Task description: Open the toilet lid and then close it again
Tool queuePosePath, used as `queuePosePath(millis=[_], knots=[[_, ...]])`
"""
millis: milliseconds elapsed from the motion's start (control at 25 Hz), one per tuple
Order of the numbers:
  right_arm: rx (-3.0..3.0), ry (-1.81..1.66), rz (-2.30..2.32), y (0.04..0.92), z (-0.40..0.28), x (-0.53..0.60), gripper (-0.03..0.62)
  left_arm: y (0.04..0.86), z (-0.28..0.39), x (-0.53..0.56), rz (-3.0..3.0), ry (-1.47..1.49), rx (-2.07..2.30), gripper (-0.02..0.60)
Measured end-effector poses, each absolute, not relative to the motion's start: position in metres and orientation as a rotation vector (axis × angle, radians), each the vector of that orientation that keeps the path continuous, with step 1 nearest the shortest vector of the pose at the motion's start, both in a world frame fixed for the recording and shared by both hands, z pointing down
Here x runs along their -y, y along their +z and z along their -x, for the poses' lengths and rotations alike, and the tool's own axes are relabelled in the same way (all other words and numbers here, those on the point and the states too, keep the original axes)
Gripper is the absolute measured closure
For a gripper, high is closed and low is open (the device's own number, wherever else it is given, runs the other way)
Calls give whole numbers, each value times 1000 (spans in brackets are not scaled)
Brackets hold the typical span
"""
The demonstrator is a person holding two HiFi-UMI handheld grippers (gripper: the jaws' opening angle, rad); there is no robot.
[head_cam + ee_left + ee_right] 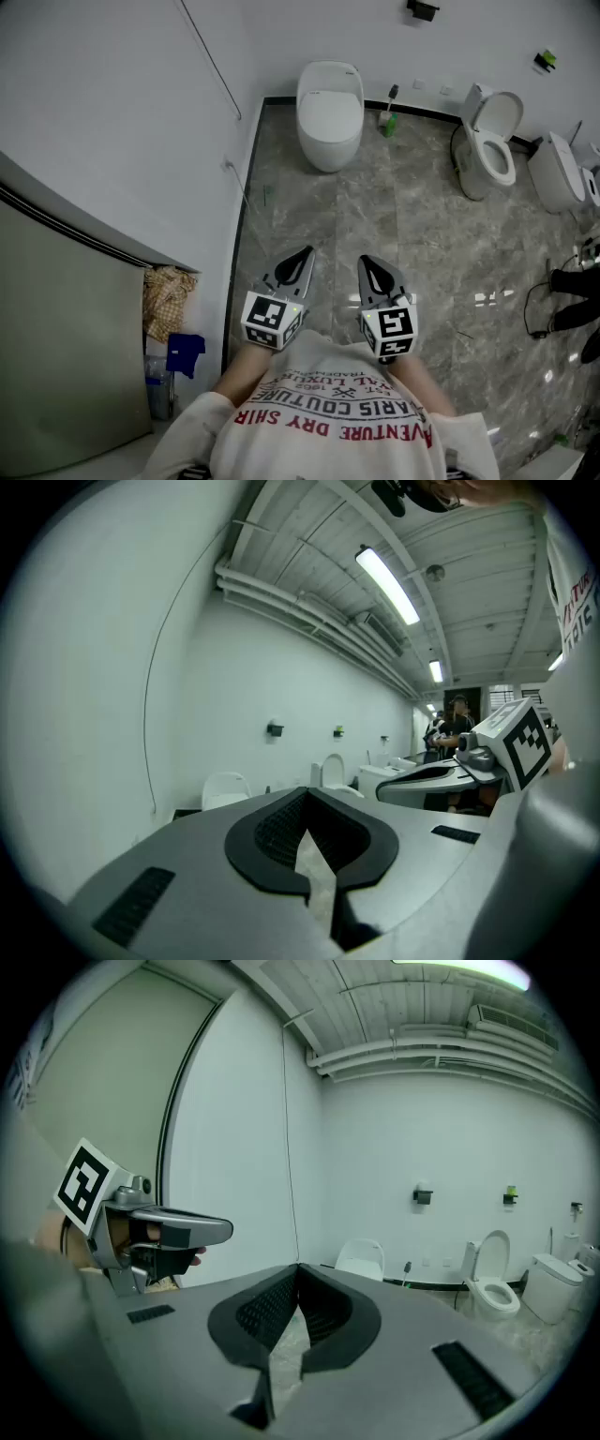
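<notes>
Person: white shirt (328,412) with red print at the bottom of the head view, well short of the closed-lid toilet (328,152) and facing it.
Left hand-held gripper (304,253): jaws pressed together with nothing between them, its tip aimed across the floor towards the closed-lid toilet and well apart from it.
Right hand-held gripper (367,262): just beside the left one and on the same heading. Its own view shows the jaws meeting at the tip, empty.
Side clutter: a checked cloth (169,298), a blue item (185,351) and a clear bottle (159,389) lie far nearer than the closed-lid toilet, to its left, against a grey panel (66,347).
Floor (375,216): grey marble tiles between the grippers and the closed-lid toilet.
Toilet lid (329,114): down flat on the closed-lid toilet, which stands against the far white wall, straight ahead of both grippers.
Toilet brush (388,119): green-based, just right of the closed-lid toilet.
Open toilet (487,150): further right of the closed-lid toilet, lid up.
Third toilet (557,172): right again, lid down.
Wall fitting (423,10): black, on the wall above and right of the closed-lid toilet.
</notes>
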State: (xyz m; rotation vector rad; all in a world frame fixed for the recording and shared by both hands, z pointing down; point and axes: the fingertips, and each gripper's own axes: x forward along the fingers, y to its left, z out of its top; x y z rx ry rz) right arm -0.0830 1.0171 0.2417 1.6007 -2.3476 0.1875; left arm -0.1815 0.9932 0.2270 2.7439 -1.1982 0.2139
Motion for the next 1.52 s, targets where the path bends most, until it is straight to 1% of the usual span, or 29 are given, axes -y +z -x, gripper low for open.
queuePosePath(millis=[720, 920, 1240, 1520], knots=[[2384, 240, -1650, 246, 80, -1011, 580, 235, 182, -988, -2727, 204, 1186, 575], [2397, 364, -1635, 259, 77, -1002, 580, 246, 184, -978, -2678, 216, 1194, 575], [2398, 438, -1606, 280, 57, -938, 580, 262, 176, -920, -2623, 248, 1251, 575], [2438, 467, -1509, 290, 31, -831, 580, 273, 150, -821, -2553, 276, 1326, 575]])
